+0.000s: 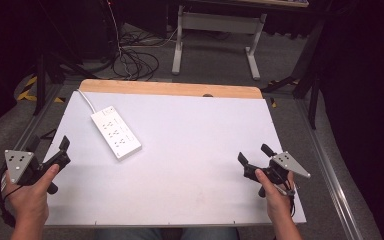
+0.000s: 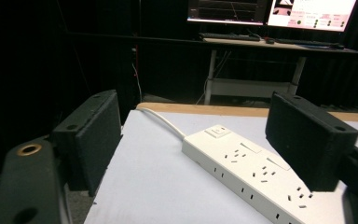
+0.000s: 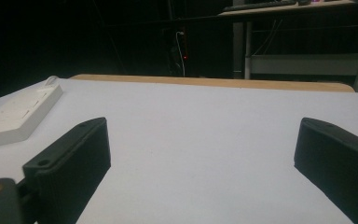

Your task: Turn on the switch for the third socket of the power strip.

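A white power strip [image 1: 115, 132] lies on the white table top [image 1: 190, 150] at the back left, its cord running toward the far edge. My left gripper [image 1: 47, 150] is held at the table's left edge, open, with nothing between its jaws; the power strip [image 2: 251, 177] lies just ahead of it. My right gripper [image 1: 255, 156] hovers near the front right of the table, open and empty. In the right gripper view the power strip [image 3: 16, 116] is far off to the left.
A wooden strip [image 1: 170, 89] runs along the table's far edge. Behind the table stand a white desk frame [image 1: 215, 40] and loose cables [image 1: 135, 62] on the floor. Monitors [image 2: 270, 11] glow on the desk beyond.
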A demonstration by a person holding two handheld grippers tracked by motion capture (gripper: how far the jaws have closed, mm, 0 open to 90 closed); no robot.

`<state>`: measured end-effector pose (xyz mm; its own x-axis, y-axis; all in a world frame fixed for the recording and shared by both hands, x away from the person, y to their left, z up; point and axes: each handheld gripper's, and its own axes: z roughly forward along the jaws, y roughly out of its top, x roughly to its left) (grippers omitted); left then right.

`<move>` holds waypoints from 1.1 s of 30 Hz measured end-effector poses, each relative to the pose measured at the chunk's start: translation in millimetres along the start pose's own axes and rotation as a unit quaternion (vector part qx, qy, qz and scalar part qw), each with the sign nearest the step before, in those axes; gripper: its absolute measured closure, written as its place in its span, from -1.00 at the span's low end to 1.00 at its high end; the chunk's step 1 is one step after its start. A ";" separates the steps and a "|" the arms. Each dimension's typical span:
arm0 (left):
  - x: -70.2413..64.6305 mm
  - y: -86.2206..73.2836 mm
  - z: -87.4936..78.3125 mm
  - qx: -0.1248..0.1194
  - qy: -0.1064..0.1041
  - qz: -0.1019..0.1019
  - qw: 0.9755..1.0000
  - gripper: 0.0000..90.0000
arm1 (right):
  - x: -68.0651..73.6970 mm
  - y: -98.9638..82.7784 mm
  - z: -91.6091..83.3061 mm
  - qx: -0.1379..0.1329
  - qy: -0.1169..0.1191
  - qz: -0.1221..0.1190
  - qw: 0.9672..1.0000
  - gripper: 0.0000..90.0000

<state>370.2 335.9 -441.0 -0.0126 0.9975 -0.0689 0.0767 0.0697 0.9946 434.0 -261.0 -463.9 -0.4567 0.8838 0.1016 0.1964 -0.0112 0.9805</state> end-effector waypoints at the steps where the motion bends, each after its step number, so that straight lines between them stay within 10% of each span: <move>1: -0.1 0.1 0.1 0.001 0.000 -0.001 1.000 -0.51 | 0.0 0.0 -0.3 0.000 0.000 0.001 1.000 -0.91; 33: 6.2 2.7 -2.6 0.021 -0.001 0.008 1.000 0.78 | -1.1 0.5 -2.7 -0.003 -0.003 0.004 1.000 -0.91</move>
<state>367.7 342.2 -438.5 -0.0084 0.9985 -0.0535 0.1181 0.0541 0.9915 432.3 -263.3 -463.1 -0.4505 0.8861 0.1090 0.1945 -0.0218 0.9807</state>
